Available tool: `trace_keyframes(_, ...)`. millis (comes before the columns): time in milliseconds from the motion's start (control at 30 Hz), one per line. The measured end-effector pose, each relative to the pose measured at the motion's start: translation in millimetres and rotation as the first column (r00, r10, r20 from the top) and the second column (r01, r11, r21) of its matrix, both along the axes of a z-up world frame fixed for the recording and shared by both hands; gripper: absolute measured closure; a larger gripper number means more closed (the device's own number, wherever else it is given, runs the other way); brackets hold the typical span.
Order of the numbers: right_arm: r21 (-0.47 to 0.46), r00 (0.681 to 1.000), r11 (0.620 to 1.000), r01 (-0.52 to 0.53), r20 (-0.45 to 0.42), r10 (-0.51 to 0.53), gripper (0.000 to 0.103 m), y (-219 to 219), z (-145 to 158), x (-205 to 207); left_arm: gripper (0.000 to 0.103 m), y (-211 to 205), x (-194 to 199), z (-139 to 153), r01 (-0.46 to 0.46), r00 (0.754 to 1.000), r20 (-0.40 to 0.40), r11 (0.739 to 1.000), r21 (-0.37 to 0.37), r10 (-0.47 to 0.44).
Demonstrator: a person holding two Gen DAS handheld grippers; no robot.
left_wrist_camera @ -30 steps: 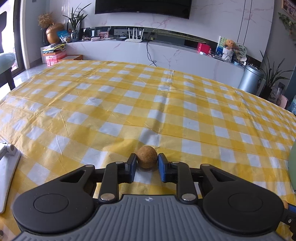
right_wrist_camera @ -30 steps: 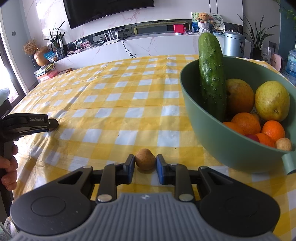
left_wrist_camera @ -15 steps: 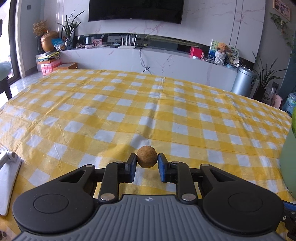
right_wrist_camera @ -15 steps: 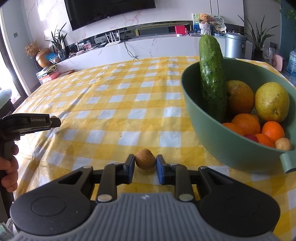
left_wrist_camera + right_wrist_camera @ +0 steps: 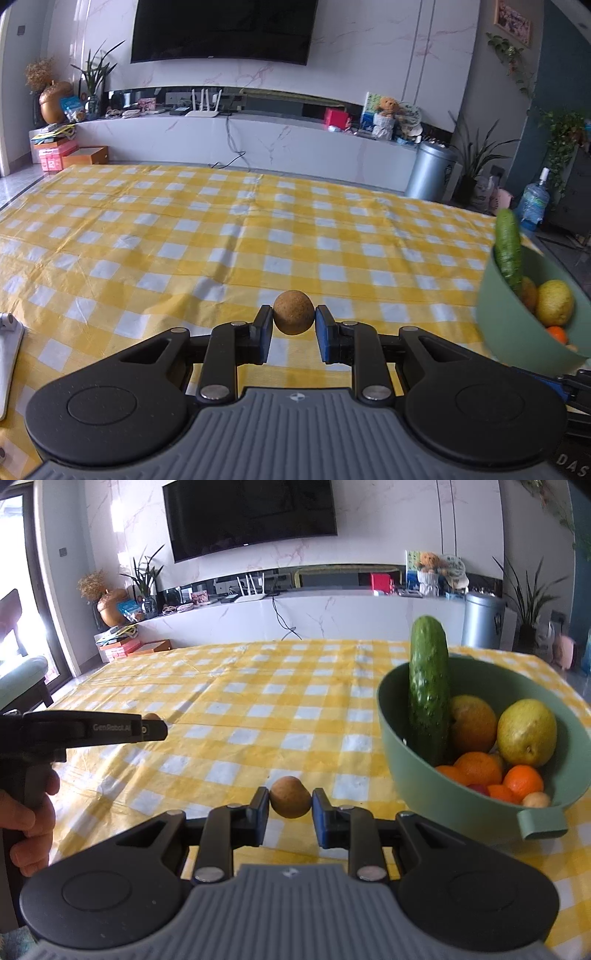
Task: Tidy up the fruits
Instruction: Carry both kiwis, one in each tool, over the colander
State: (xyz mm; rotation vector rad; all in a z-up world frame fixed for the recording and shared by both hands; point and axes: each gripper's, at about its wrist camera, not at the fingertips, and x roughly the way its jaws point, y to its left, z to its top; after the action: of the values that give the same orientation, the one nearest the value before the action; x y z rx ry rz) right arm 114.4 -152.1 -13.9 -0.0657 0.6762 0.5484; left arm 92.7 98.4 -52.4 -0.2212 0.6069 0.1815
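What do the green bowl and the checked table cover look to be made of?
Green bowl: probably matte plastic, given its even colour, soft dull sheen and moulded tab handle. Table cover: likely coated or plastic sheeting rather than woven cloth; it holds sharp fold creases and glints in the light.

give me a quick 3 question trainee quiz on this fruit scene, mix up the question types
1. True or false: the left gripper is shut on a small round brown fruit.
2. Which item stands upright in the green plastic bowl? A) banana B) long green cucumber C) carrot
3. Fill in: the right gripper holds a small brown ____-shaped fruit above the yellow checked tablecloth.

Key: 1 true; 2 B; 3 pear
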Motion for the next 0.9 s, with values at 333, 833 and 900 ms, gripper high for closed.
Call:
trace_keyframes(333,0.005,0.997,1.0,0.025,0.079,-0.025,0.082,-29.2,33.6,-25.6,0.076,-39.2,-20.4,35.0,0.117,0.991,0.062,0.993,-0.029,-0.115)
trace_keyframes(833,-0.024,0.975,0.996,0.086,0.207,-0.079,0.082,-88.4,88.0,-27.5,0.076,-101.7,-14.2,76.6,0.312,0.943,0.142,0.948,-0.062,-0.302)
trace_keyframes(900,-0.044,0.971,0.995,0.095,0.224,-0.082,0.082,-93.5,91.5,-24.0,0.076,-110.9,-9.0,76.1,0.338,0.935,0.134,0.939,-0.061,-0.328)
